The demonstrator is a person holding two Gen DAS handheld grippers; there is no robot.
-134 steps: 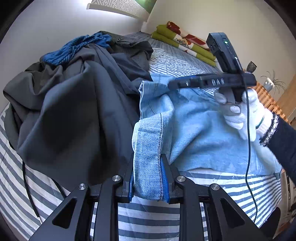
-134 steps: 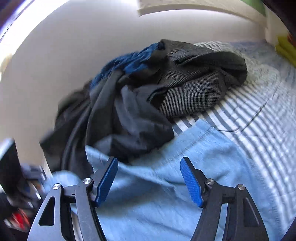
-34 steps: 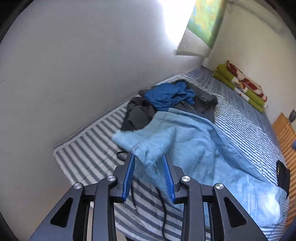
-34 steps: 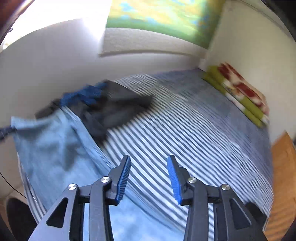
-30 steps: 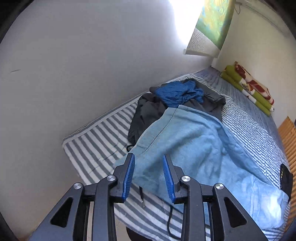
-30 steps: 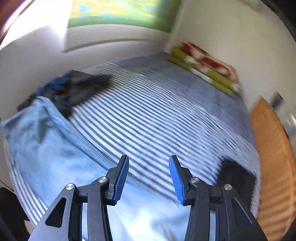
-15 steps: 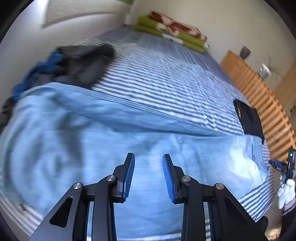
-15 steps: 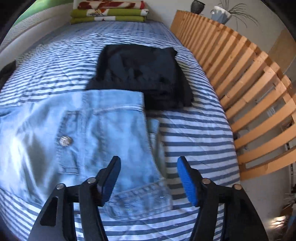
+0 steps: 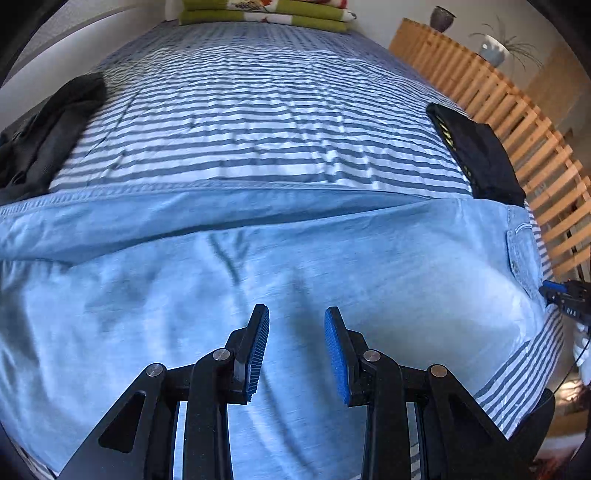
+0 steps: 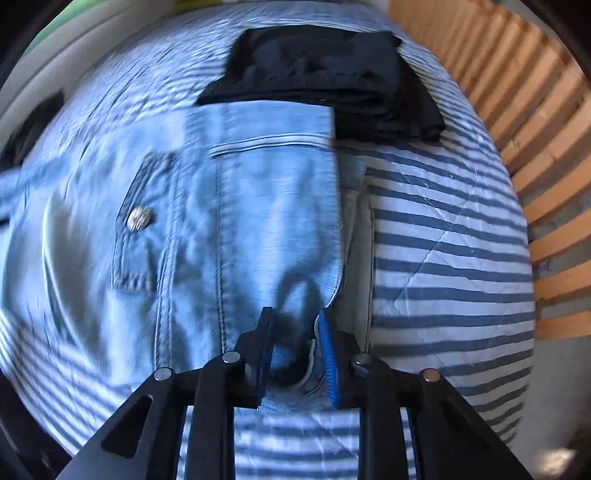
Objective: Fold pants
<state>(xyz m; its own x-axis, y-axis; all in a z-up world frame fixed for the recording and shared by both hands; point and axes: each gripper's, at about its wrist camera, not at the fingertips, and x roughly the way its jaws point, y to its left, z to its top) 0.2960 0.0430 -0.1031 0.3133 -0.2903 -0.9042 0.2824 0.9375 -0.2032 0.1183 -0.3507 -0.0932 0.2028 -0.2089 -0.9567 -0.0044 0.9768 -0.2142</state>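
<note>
Denim pants, pale blue and soft-creased, lay flat on striped bedding. Right gripper was closing on the waistband edge between its pads; left gripper stood partly open, empty.

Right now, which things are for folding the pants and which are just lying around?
For the job: light blue jeans; left gripper, open above them; right gripper, closing on the waistband.

Just lying about: folded black clothes; dark clothes pile; green blankets; potted plant.

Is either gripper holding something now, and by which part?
The right gripper is closing on the jeans at the waistband corner. The left gripper holds nothing.
</note>
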